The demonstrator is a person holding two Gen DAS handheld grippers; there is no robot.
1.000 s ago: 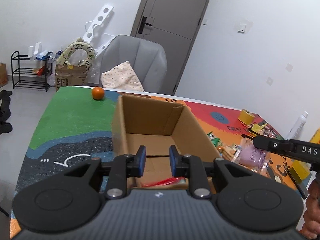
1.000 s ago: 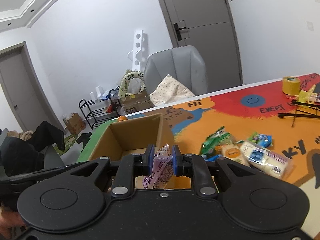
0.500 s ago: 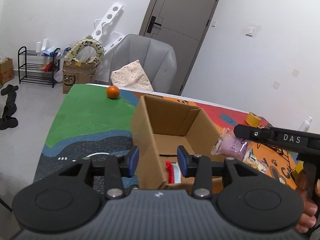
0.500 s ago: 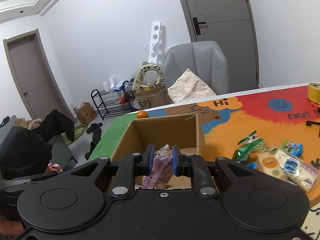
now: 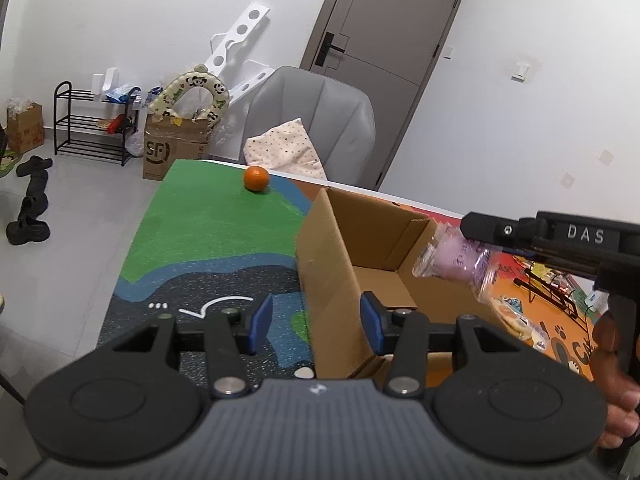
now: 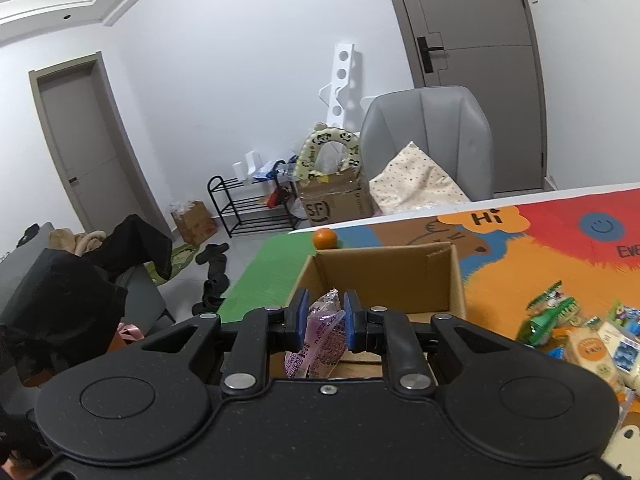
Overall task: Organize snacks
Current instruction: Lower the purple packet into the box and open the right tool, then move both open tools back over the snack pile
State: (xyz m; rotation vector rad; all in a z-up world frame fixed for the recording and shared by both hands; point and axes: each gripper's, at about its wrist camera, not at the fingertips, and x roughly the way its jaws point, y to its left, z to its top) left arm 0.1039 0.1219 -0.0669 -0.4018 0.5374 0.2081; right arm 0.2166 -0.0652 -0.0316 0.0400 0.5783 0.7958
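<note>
Between the blue pads of the right tongs, clamped tight: a purple snack packet, long axis running along the fingers, its crimped end poking out ahead. Directly beyond and below the tips, the open cardboard box, so the coming move likely turns on one relation only: packet above the box mouth, near wall under the fingers, bare floor of the box ahead. From the left wrist view, same packet hanging at the box's right wall, roughly over the rim, not yet inside. Judged step: carry forward a touch and let go.

Left tongs parted, nothing pressed by the pads; jaws have just been opening, and only the box's near-left corner stands in the gap, untouched as far as can be told. Right hand clearly nearer the drop.

Right of the right tongs on the table: more snacks waiting, a green packet and pale wrapped ones, well apart from the box. Beyond the box, an orange near the table's far edge. Nothing visible blocking the box mouth; its contents mostly hidden from here.
</note>
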